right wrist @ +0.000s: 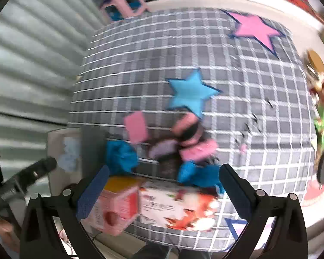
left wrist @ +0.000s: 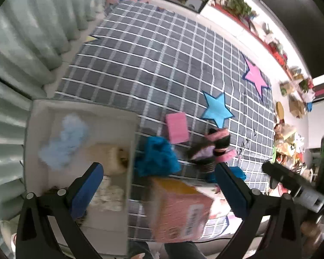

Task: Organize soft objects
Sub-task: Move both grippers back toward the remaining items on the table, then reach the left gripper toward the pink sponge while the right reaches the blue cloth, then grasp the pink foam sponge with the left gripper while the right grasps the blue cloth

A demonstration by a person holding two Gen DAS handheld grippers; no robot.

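Two hand-held grippers: left gripper point(left wrist: 159, 185) and right gripper point(right wrist: 164, 187), each with jaws spread wide, blue pads clear of everything, nothing held. Both pointed steeply down over one grey checked mat point(left wrist: 153, 64).

On the mat, two appliqué stars: one blue star point(left wrist: 217, 110), one pink star point(left wrist: 256, 76).

One white bin point(left wrist: 82, 116) at the mat's left edge. Inside, counted from the left wrist view: one pale blue fluffy piece point(left wrist: 64, 142), one cream plush item point(left wrist: 110, 157), one whitish textured cloth point(left wrist: 110, 192) nearer the camera.

Loose soft objects on the mat, just beside the bin: one teal fluffy piece point(left wrist: 157, 155) against the bin's outer wall, one pink sponge-like rectangle point(left wrist: 177, 127), one pink-and-black striped sock bundle point(left wrist: 218, 139) with a lilac piece point(left wrist: 203, 152) touching it, and a second teal cloth point(right wrist: 196, 172) near the right gripper's pads.

One pink printed carton point(right wrist: 157, 209) below both grippers, bearing a fox picture and lines of print; blur leaves the writing unreadable.
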